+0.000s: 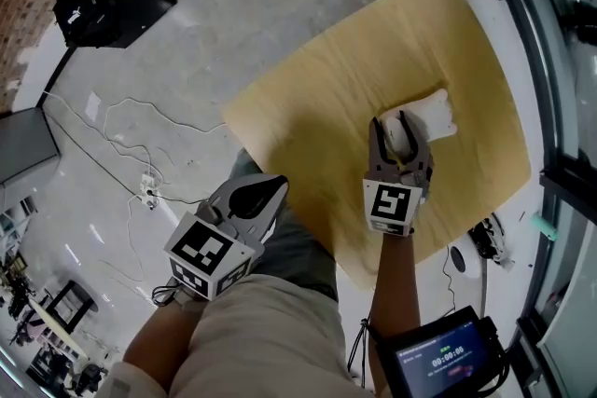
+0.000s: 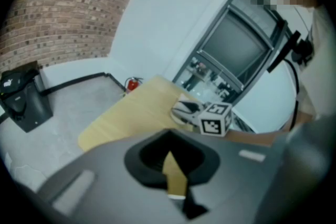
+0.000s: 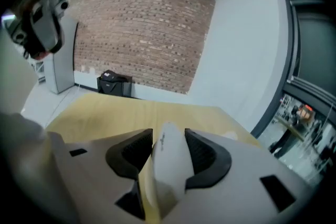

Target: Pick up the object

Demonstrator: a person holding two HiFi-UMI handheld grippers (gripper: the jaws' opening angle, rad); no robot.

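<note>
The left gripper [image 1: 264, 193] hangs off the tabletop's [image 1: 317, 89] near left edge, above the person's lap, its jaws pressed together with nothing between them. To the right, the right gripper [image 1: 402, 131] is over the tabletop with its jaws spread. The white object [image 1: 435, 116] lies on the tabletop between them, a sliver of wood showing beside the left jaw.

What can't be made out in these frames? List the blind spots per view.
- white object: head view, the right gripper covers its near end; what it is stays unclear.
- Right gripper view: the object is blurred between the open jaws; contact with the pads unreadable.
- Left gripper view: the left gripper hides the near table.
- forearm screen: head view, print too small.
</note>
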